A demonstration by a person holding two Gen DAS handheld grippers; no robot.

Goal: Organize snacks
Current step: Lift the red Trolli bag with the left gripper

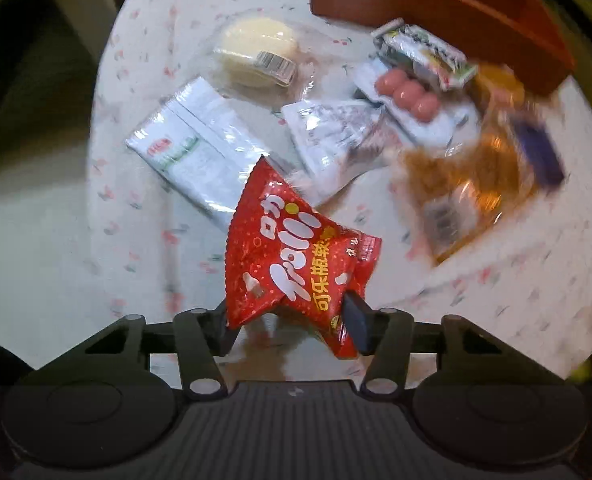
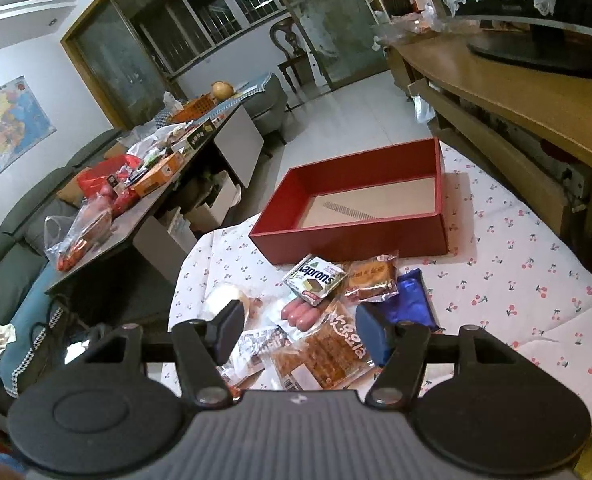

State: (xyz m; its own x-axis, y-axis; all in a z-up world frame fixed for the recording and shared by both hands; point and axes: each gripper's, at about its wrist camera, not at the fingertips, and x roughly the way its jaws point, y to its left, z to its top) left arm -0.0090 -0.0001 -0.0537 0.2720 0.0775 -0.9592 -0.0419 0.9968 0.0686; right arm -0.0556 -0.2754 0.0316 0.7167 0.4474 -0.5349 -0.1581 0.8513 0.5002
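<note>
Already the left gripper (image 1: 291,316) has its fingers pinched on the red snack packet (image 1: 291,252), whose long axis runs forward, with the red box (image 1: 436,4) far ahead to the right, while the right gripper (image 2: 300,336) hangs half open, empty.

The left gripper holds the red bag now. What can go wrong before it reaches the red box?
1. The left gripper pinches only the crumpled lower end of the red bag, so the bag may slip out.
2. The red box lies beyond the other snacks; a low carry may drag the bag across the sausages.
</note>
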